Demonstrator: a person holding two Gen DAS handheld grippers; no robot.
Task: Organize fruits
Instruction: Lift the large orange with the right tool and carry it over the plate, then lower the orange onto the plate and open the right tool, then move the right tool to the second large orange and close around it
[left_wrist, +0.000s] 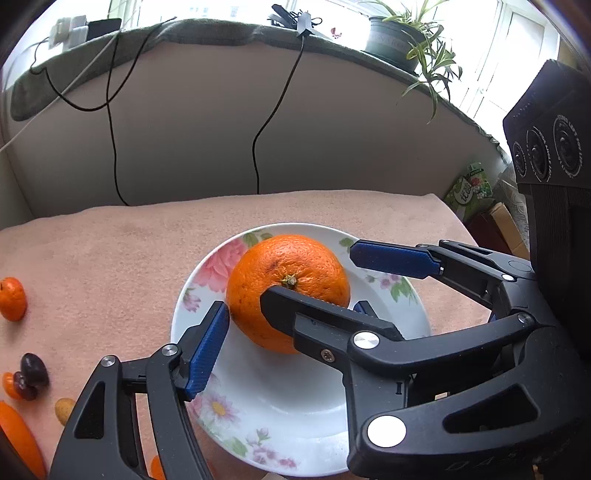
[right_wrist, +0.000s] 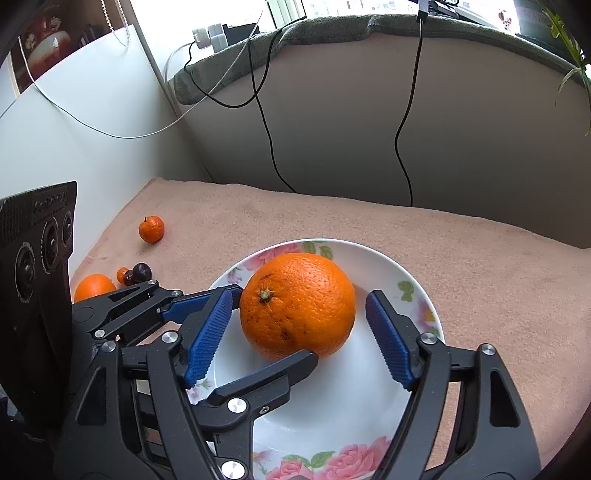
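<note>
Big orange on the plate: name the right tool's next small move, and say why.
Probably draw the right tool straight back off the plate. The big orange already rests there, and one pad stands clear of the peel, so this tool seems to grip nothing.

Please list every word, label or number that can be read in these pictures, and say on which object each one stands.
Nothing can be quoted with confidence.
Green packet: white characters, too blurred to read.
Lens rings: white lettering, too small to read.
Black camera housing: raised word, not legible.
</note>
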